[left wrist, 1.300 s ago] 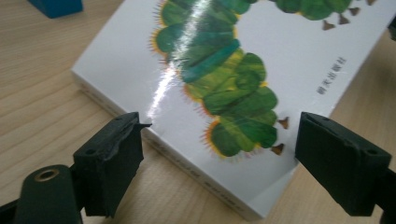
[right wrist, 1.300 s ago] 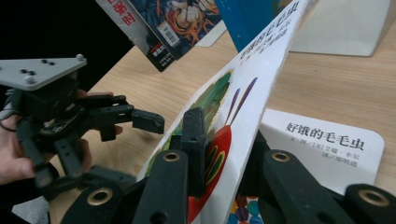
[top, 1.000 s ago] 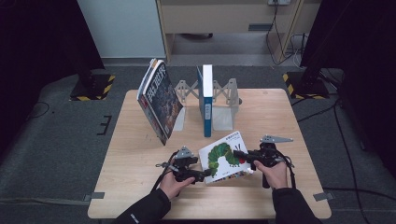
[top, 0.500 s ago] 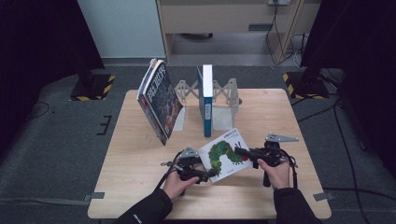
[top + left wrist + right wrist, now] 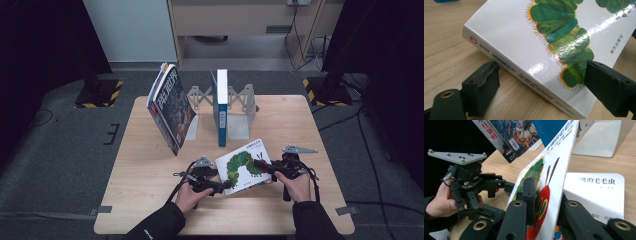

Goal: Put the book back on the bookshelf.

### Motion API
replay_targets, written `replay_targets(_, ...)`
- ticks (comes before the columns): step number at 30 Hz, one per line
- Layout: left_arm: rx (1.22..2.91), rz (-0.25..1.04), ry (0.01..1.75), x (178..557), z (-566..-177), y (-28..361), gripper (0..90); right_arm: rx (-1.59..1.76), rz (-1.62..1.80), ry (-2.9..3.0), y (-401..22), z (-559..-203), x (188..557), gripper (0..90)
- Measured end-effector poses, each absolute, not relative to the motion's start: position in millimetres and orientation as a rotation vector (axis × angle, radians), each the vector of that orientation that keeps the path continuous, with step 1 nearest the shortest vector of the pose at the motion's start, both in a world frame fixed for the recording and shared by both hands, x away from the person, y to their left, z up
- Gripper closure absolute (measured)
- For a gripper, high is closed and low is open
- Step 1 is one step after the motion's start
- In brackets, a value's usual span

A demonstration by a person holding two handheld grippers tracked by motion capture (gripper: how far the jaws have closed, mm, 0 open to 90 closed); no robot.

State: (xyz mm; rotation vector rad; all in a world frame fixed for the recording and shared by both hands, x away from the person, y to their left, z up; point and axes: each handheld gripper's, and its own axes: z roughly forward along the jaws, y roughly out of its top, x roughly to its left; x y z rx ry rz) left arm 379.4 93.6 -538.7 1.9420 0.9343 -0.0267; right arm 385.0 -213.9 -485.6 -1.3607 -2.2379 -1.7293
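A white picture book with a green caterpillar (image 5: 242, 167) lies near the table's front edge. My right gripper (image 5: 257, 164) is shut on the book's front cover (image 5: 549, 170), which stands raised off the white title page (image 5: 596, 192); the right gripper's jaws (image 5: 546, 192) pinch the cover from both sides. My left gripper (image 5: 222, 185) sits at the book's left side, open. In the left gripper view its jaws (image 5: 542, 68) straddle the spine corner of the book (image 5: 544, 37), one jaw beside the spine on the table, the other over the cover. The left gripper (image 5: 504, 197) also appears behind the raised cover.
Behind the picture book stands a metal bookend rack (image 5: 240, 107) with a blue book (image 5: 221, 107) upright in it. A dark illustrated book (image 5: 170, 107) leans tilted at the rack's left. The wooden table (image 5: 150, 200) has bare wood at the left and far right.
The right gripper has shifted left over the book's right edge, and the cover has come up with it. The left gripper has stayed at the spine side.
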Motion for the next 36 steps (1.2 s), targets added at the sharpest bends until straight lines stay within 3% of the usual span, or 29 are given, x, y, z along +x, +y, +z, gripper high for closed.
replay_targets(18,1.9,-0.045,0.877,381,-538,91,8.3,-1.201,-1.836,-2.074,-212,-474,382,89.2)
replay_targets(23,1.913,-0.072,0.901,383,-539,89,7.4,-1.244,-1.822,-2.128,-212,-478,384,85.3)
replay_targets(27,1.921,-0.088,0.917,384,-540,88,9.1,-1.278,-1.706,-2.283,-206,-486,386,74.4)
replay_targets(36,1.884,-0.099,0.952,386,-541,93,12.1,-1.293,-1.626,-2.365,-196,-493,386,65.7)
